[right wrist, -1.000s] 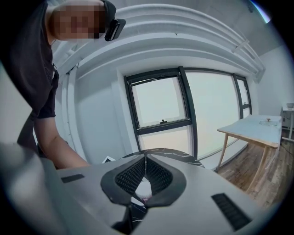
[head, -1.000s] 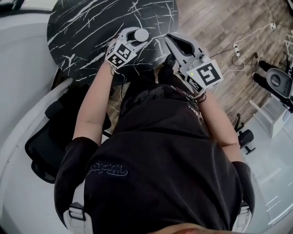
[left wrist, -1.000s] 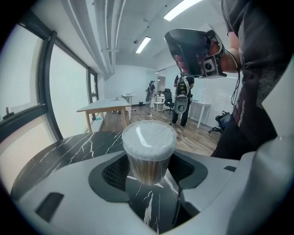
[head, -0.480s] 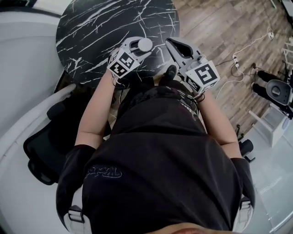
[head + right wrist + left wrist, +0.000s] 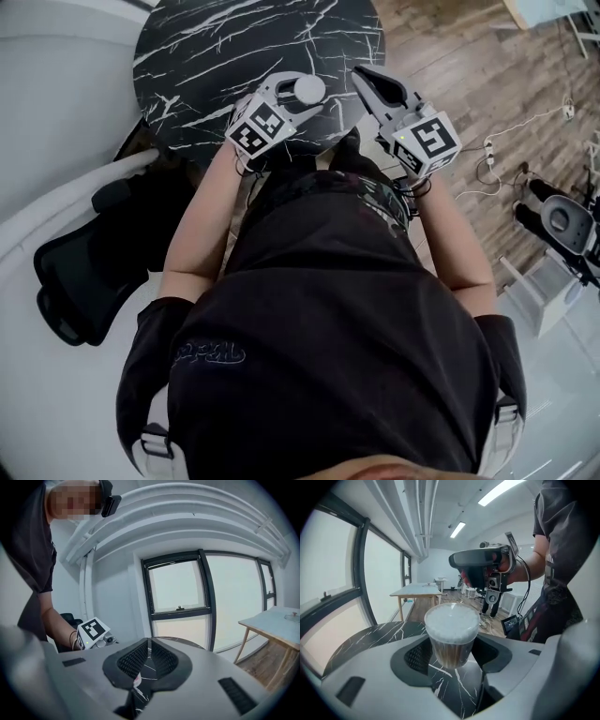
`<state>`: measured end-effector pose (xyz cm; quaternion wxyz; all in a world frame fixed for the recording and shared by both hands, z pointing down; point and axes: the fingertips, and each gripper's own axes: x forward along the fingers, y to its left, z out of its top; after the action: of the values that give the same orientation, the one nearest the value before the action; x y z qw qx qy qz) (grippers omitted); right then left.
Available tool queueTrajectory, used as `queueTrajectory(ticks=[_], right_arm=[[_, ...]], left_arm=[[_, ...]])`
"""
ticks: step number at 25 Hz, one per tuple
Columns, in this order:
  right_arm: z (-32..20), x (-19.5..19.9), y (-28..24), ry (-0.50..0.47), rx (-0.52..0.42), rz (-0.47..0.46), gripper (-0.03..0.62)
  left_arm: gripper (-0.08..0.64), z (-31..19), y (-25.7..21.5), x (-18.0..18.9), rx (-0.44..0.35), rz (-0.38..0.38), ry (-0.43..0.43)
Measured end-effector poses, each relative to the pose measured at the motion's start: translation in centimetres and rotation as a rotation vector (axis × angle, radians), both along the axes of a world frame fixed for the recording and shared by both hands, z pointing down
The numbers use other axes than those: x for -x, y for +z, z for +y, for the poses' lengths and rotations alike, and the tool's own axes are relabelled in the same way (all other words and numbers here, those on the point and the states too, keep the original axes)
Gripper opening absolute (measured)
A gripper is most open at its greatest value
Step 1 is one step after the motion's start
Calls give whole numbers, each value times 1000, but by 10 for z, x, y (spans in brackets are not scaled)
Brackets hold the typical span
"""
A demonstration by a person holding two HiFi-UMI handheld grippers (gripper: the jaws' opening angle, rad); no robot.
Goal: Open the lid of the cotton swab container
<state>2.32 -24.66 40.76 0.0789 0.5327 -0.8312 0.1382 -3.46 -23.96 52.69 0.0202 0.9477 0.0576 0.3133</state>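
The cotton swab container (image 5: 307,90) is a clear round cup packed with swabs, white tips up under its lid. My left gripper (image 5: 298,94) is shut on the container (image 5: 451,634) at its lower body and holds it upright, above the black marble table (image 5: 216,47). My right gripper (image 5: 367,82) hovers just to its right, jaws shut and empty. In the left gripper view the right gripper (image 5: 476,566) hangs behind and above the lid. In the right gripper view its own pads (image 5: 140,660) meet with nothing between them, and the left gripper's marker cube (image 5: 93,632) shows at left.
A black office chair (image 5: 84,272) stands left of the person. Wooden floor (image 5: 469,56) with a white cable and power strip (image 5: 487,145) lies to the right. A light wooden table (image 5: 417,591) and large windows (image 5: 178,592) are further off.
My left gripper has risen with the container in its jaws, lifting it off the marble top. The right gripper has stayed shut beside it, barely moving.
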Motion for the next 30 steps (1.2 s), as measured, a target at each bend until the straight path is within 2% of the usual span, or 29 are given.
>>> queueTrajectory(ticks=[9, 16, 23, 26, 30], right_arm=[[-4, -8, 0, -183, -7, -13, 21], [12, -13, 7, -345, 10, -10, 32], [26, -17, 7, -493, -10, -13, 109], [35, -18, 9, -557, -4, -7, 159], [43, -14, 6, -630, -8, -5, 196]], left_arm=[[268, 8, -9, -12, 5, -5, -135], [268, 23, -14, -27, 8, -17, -240], [268, 38, -23, -46, -6, -12, -300], [268, 47, -31, -52, 18, -1, -321], [268, 54, -44, -54, 25, 9, -335]])
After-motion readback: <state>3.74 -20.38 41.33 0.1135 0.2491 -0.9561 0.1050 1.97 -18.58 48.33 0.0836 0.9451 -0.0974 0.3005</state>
